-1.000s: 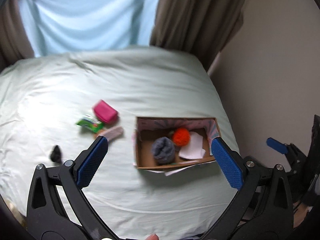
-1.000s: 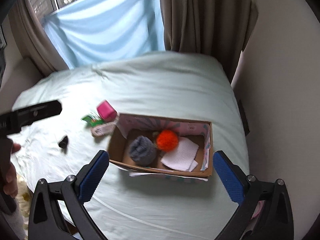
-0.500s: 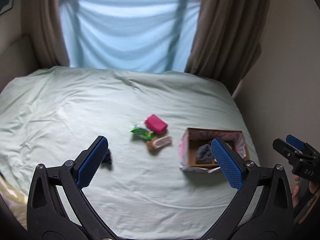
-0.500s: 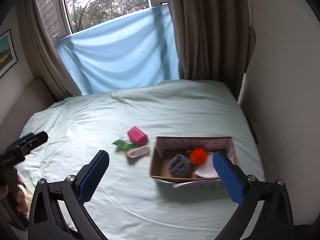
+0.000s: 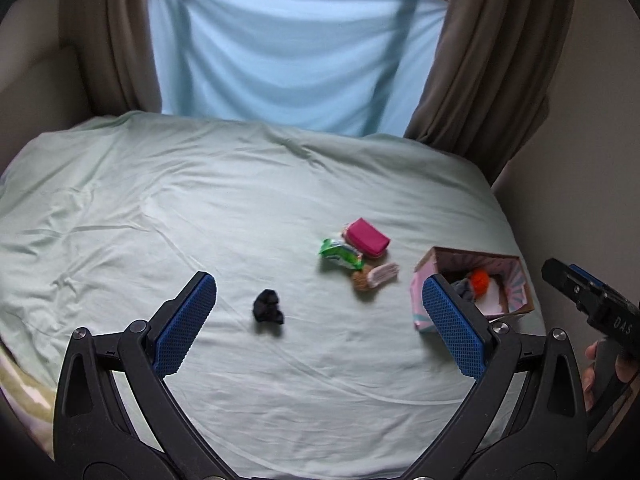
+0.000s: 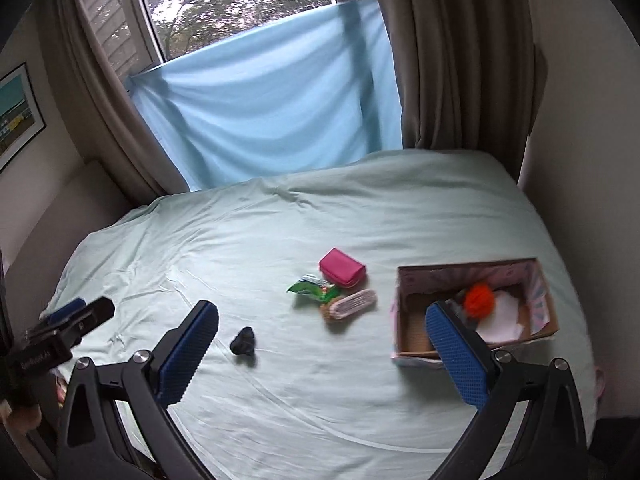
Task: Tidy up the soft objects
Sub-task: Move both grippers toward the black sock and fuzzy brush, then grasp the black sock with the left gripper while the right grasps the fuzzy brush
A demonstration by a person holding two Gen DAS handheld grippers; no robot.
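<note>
My left gripper (image 5: 316,322) and right gripper (image 6: 320,346) both hang spread and empty above the bed (image 5: 160,220). Nearest lies a small black bundle (image 5: 268,307), then the green packet (image 5: 340,253), brush (image 5: 378,275) and pink pouch (image 5: 367,232). The box (image 6: 412,328) already holds an orange pompom (image 6: 479,300), so I judge roughly half remains.

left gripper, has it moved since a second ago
Yes. The left gripper has pulled back and up from the cardboard box: the box, which sat large between its fingers, is now small and behind the right-hand finger, and more of the bed shows.
</note>
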